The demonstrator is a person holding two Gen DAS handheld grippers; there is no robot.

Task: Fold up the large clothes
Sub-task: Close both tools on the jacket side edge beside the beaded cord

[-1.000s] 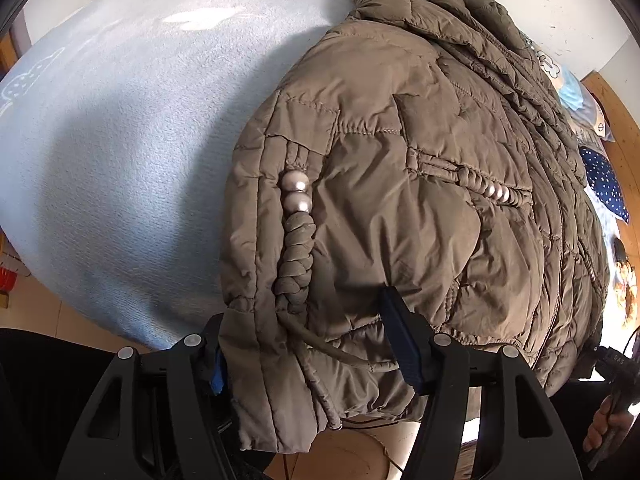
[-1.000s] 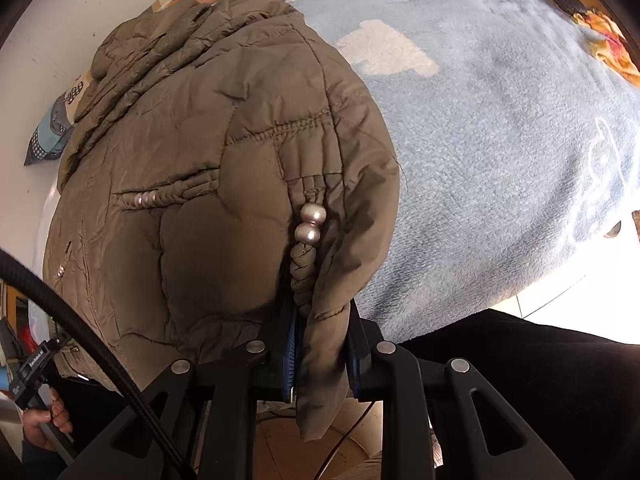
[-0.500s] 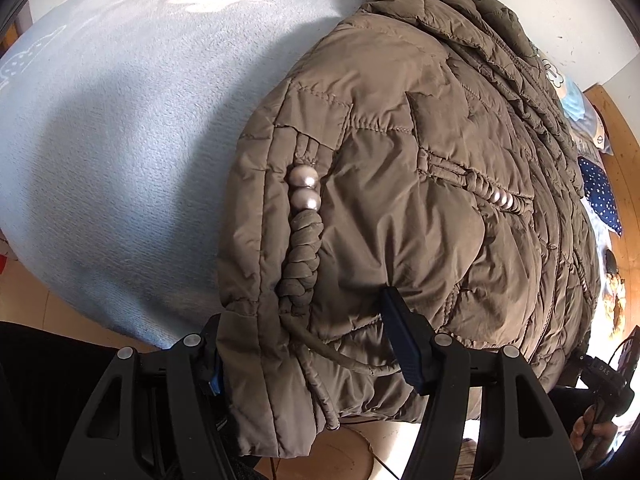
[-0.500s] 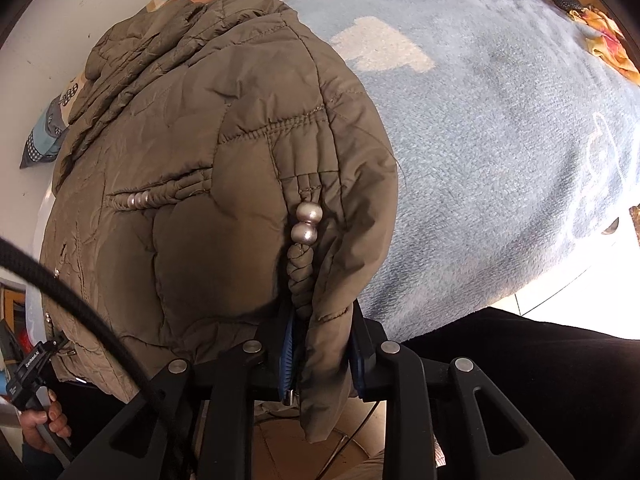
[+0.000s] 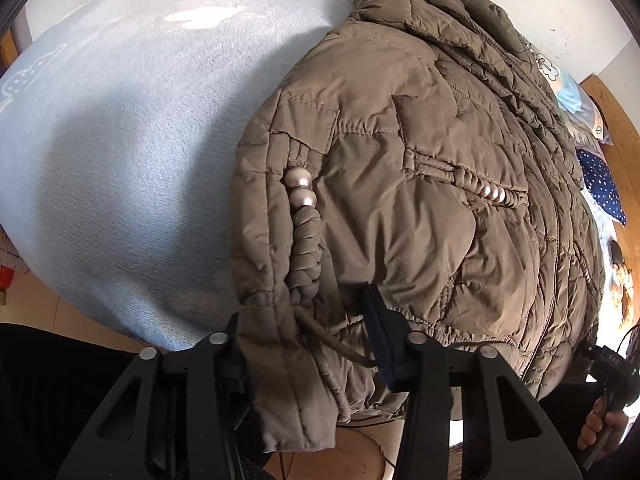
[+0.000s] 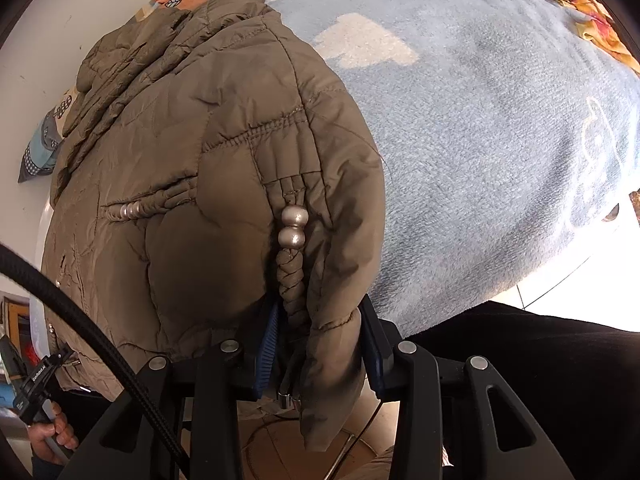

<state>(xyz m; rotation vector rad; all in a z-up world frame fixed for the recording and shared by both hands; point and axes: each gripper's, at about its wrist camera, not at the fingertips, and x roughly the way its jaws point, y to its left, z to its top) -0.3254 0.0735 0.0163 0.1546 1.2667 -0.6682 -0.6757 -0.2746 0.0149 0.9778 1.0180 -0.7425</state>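
Note:
An olive-brown quilted puffer jacket (image 5: 420,168) lies on a pale blue fleece blanket (image 5: 132,128), collar at the far end. Braided cords with silver beads (image 5: 301,190) run down its hem corners. My left gripper (image 5: 308,344) is shut on the jacket's hem corner, with bulky padding bunched between the jaws. In the right wrist view the same jacket (image 6: 192,152) shows, and my right gripper (image 6: 320,348) is shut on the other hem corner beside its braided cord and beads (image 6: 294,228). Both corners hang over the bed's near edge.
The blue blanket (image 6: 500,128) spreads wide beside the jacket. Patterned pillows (image 5: 600,184) lie near the wall. An orange patterned cloth (image 6: 596,28) sits at the far right. A black cable (image 6: 80,328) crosses the right wrist view. Wooden floor shows below the bed edge.
Both grippers keep their hold on the hem corners. The jacket has shifted slightly in both views. The right gripper's jaws look a bit wider around the hem.

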